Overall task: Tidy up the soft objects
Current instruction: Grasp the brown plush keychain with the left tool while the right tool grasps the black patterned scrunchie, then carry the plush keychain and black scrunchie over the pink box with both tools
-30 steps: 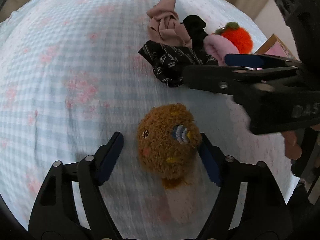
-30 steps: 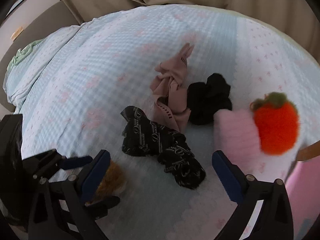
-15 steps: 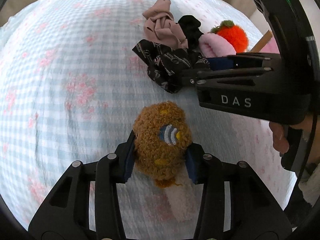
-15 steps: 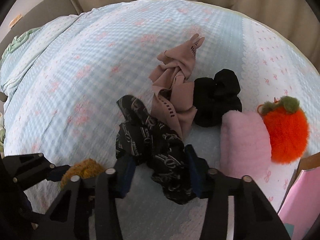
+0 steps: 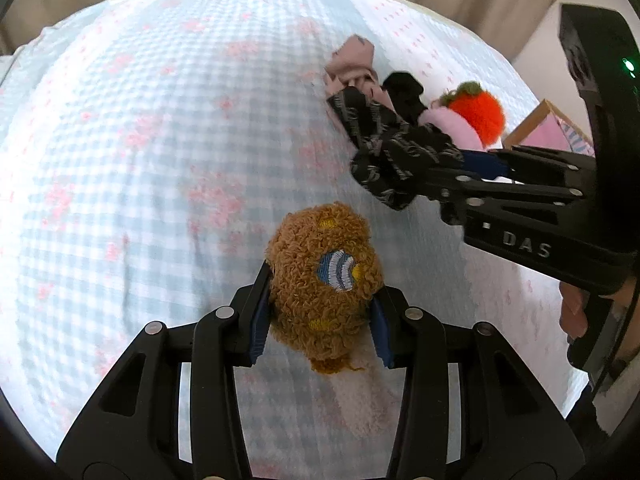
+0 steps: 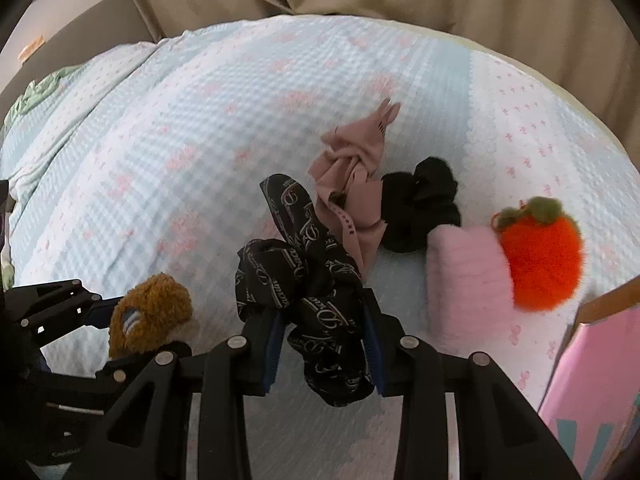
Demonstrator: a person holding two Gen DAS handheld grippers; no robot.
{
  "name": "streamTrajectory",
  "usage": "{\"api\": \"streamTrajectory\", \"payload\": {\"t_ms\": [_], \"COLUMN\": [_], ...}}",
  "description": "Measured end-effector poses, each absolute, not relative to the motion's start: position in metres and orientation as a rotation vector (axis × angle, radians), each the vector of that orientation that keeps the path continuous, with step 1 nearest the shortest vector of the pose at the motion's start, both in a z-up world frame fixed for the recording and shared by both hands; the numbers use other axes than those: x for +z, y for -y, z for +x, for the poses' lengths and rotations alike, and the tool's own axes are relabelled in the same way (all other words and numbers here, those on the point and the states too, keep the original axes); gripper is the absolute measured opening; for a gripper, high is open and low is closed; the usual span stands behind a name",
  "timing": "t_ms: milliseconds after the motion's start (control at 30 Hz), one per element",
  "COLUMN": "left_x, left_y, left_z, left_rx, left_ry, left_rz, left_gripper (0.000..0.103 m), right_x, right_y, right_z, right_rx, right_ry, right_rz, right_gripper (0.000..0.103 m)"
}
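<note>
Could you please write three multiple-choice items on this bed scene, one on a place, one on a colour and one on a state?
1. Where does the orange plush fruit lie?
A. against the pink fuzzy item
B. between the left gripper's fingers
C. on the black scrunchie

2. What colour is the curly plush toy?
A. green
B. brown
C. white

3. What is the state of the right gripper?
A. wide open over bare bedspread
B. shut on the black patterned cloth
C. shut on the dusty pink cloth

Answers:
1 A: the fruit touches the pink item's side.
2 B: its curly fur is brown; the left gripper clamps it.
3 B: the patterned cloth is pinched between its fingers.
</note>
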State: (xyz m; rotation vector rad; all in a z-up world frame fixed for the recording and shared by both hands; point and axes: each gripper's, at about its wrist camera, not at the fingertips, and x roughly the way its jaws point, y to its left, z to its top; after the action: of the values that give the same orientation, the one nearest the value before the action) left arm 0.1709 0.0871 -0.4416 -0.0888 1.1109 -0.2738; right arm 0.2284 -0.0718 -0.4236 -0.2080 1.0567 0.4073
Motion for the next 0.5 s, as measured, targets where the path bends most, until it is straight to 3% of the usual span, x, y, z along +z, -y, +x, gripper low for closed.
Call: {"api": "streamTrajectory", "payload": {"t_ms": [167,500], "left_x": [-0.398,-0.268], "left_y": [-0.087,-0.092], "left_z": [0.172,0.175], "left_rx": [-0.256,-0.194], "left_ry": [-1.073,-0.981], "left_rz": [-0.081,-0.108], "left_gripper": [0.038,0.038], "right_x": [-0.385,-0.255], "right_y": [0.077,0.094], "right_z": [0.218,0.175], "right_rx": [0.394,0.320], "right_ry": [-1.032,-0.949], "right_rz": [-0.156,-0.030], "right_gripper": [0.033,0.033]}}
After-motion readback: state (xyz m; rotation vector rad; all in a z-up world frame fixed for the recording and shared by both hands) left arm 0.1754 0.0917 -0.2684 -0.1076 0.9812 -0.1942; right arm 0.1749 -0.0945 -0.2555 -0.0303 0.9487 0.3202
